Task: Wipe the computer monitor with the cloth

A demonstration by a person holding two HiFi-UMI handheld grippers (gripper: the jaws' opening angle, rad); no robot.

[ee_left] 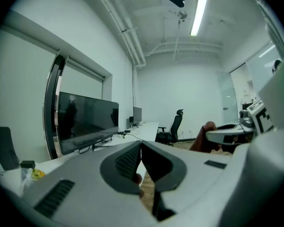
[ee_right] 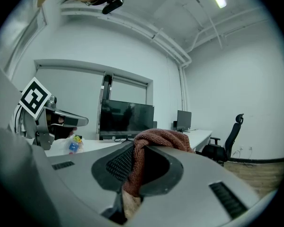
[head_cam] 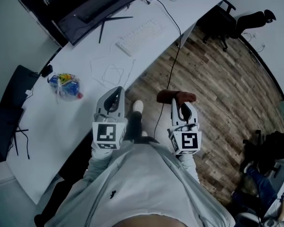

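The dark monitor stands at the far end of the white desk; it also shows in the left gripper view and the right gripper view. A reddish-brown cloth hangs from my right gripper, whose jaws are shut on it. My left gripper is held level beside it, jaws shut and empty. Both grippers hover close to my body, over the desk's near edge, well short of the monitor.
A white keyboard and thin cables lie on the desk before the monitor. A plastic bag with colourful items sits at the left. A black cable drops to the wooden floor. Office chairs stand at the right.
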